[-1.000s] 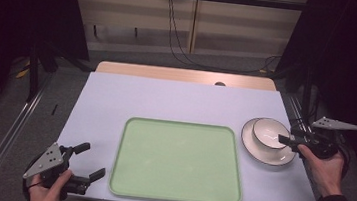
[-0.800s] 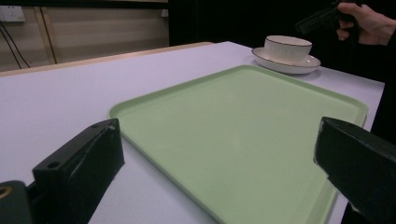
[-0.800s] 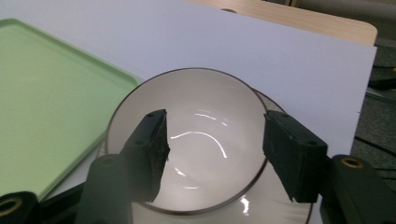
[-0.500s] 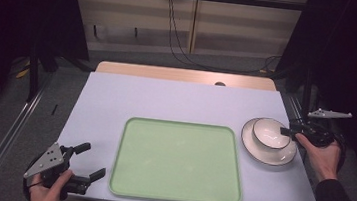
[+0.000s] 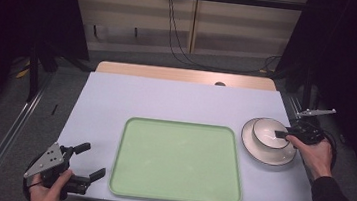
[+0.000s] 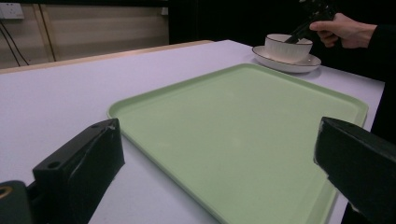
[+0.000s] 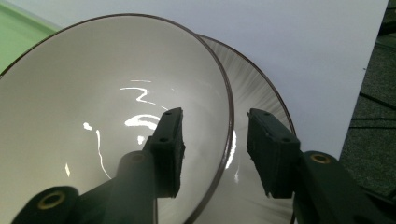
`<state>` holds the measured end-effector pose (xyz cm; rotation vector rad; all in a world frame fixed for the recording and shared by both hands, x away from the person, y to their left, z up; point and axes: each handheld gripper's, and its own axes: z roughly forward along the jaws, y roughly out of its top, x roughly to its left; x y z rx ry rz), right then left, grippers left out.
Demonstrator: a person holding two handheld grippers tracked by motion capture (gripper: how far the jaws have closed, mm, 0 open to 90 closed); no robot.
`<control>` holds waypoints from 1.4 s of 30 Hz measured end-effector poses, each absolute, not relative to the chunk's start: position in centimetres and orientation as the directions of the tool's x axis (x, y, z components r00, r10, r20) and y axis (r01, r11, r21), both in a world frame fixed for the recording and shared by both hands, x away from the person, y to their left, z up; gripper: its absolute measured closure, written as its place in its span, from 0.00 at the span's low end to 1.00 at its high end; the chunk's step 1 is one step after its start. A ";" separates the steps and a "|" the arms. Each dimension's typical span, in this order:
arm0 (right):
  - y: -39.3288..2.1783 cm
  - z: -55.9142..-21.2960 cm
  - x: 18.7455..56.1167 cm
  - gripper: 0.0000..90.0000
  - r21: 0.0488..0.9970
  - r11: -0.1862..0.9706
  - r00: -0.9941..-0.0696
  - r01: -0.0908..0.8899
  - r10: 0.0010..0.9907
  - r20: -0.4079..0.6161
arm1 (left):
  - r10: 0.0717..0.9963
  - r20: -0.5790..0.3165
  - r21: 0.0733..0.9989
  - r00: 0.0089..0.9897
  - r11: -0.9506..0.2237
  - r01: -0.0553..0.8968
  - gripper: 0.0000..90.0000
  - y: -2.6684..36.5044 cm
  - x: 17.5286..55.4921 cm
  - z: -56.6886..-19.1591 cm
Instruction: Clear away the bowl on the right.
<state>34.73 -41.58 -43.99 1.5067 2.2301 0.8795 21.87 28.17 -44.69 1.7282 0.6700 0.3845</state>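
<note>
A white bowl [image 5: 267, 131] with a dark rim stands on a matching plate [image 5: 261, 155] at the table's right side. My right gripper [image 5: 281, 135] reaches over the bowl's near-right rim. In the right gripper view one jaw is inside the bowl [image 7: 93, 93] and the other outside, above the plate [image 7: 254, 88]. The jaws of that gripper [image 7: 215, 126] have just been closing, with the rim between them and a gap on each side. My left gripper [image 5: 94, 160] rests open at the table's front left corner, nothing between its jaws.
A pale green tray [image 5: 177, 161] lies empty in the middle of the white table [image 5: 176, 103], and spreads ahead of the left gripper [image 6: 217, 140]. Far off in that view stand the bowl [image 6: 287, 46] and plate [image 6: 280, 63]. The table's right edge runs close to the plate.
The right gripper has moved left and down over the bowl, so its jaws now straddle the rim, and they stand narrower. The left gripper has stayed put.
</note>
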 end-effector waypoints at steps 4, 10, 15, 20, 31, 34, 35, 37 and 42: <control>-41.3 -44.0 35.1 0.76 0.625 0.252 -0.387 0.739 0.918 0.088 | 0.618 -0.096 0.961 0.780 -0.146 0.234 0.02 28.1 21.9 -44.7; -41.1 -44.4 35.4 0.85 0.599 0.241 -0.376 0.764 0.920 0.110 | 0.620 -0.097 0.960 0.779 -0.147 0.237 0.02 28.1 21.9 -44.7; -41.2 -44.4 35.7 0.88 0.588 0.229 -0.368 0.776 0.921 0.127 | 0.619 -0.093 0.960 0.780 -0.152 0.236 0.02 28.1 21.9 -44.7; -41.5 -44.3 35.7 0.91 0.587 0.198 -0.348 0.785 0.925 0.154 | 0.618 -0.094 0.960 0.780 -0.153 0.236 0.02 28.1 21.9 -44.7; -41.5 -44.2 35.6 0.92 0.582 0.168 -0.324 0.795 0.930 0.174 | 0.619 -0.085 0.960 0.781 -0.160 0.231 0.02 28.2 21.9 -44.7; -41.6 -44.2 35.6 0.92 0.583 0.166 -0.322 0.795 0.930 0.175 | 0.619 -0.097 0.960 0.779 -0.147 0.236 0.02 28.1 21.9 -44.7; -41.5 -44.1 35.5 0.92 0.585 0.158 -0.314 0.796 0.933 0.175 | 0.619 -0.098 0.960 0.779 -0.147 0.237 0.02 28.1 21.9 -44.7; -41.5 -44.0 35.4 0.92 0.595 0.157 -0.312 0.788 0.935 0.167 | 0.618 -0.098 0.960 0.780 -0.147 0.237 0.02 28.1 21.9 -44.7; -41.8 -43.9 35.3 0.92 0.601 0.149 -0.312 0.786 0.934 0.176 | 0.617 -0.092 0.960 0.782 -0.154 0.235 0.02 28.1 21.9 -44.7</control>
